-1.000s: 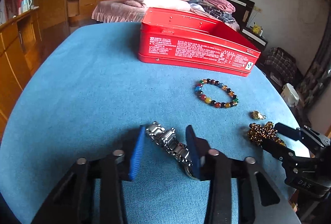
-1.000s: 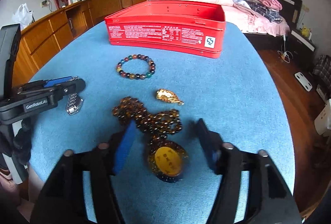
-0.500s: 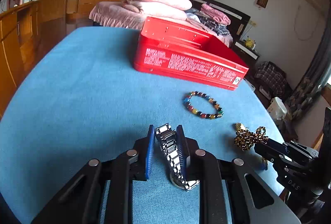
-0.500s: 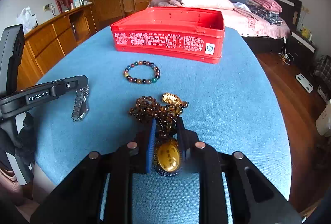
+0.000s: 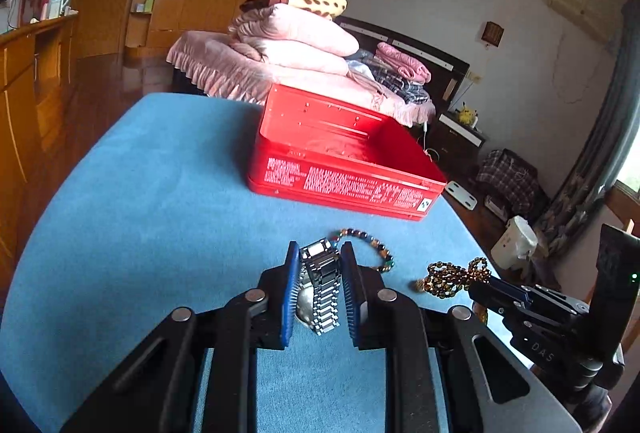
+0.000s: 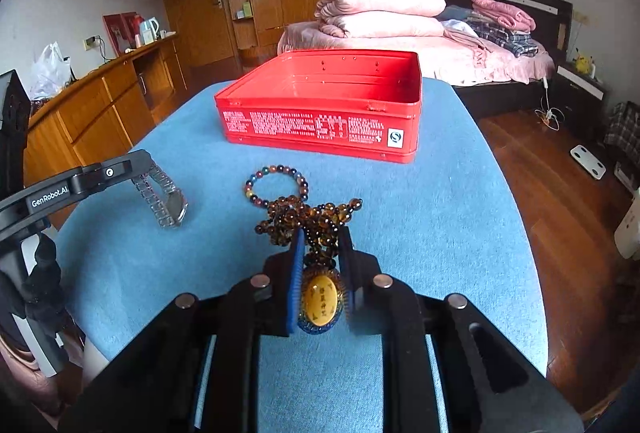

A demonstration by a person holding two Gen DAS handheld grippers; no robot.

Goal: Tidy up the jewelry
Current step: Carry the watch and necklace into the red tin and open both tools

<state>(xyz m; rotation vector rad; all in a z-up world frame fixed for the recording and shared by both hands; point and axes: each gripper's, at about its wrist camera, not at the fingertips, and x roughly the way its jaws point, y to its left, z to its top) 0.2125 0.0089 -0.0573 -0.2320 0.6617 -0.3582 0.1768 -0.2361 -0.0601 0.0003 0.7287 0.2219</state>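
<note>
Watch (image 5: pixel 320 285) is clamped in left gripper (image 5: pixel 319 253), necklace (image 6: pixel 316 229) in right gripper (image 6: pixel 320 241), both apparently lifted off cloth (image 6: pixel 440 217).

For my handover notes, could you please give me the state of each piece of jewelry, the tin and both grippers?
Left gripper: shut on the watch.
Right gripper: shut on the amber necklace.
Watch: gripped, lifted.
Amber necklace: gripped near its pendant, beads dangling.
Multicolored bracelet: loose on the blue table.
Red tin: open, looks empty.
</note>
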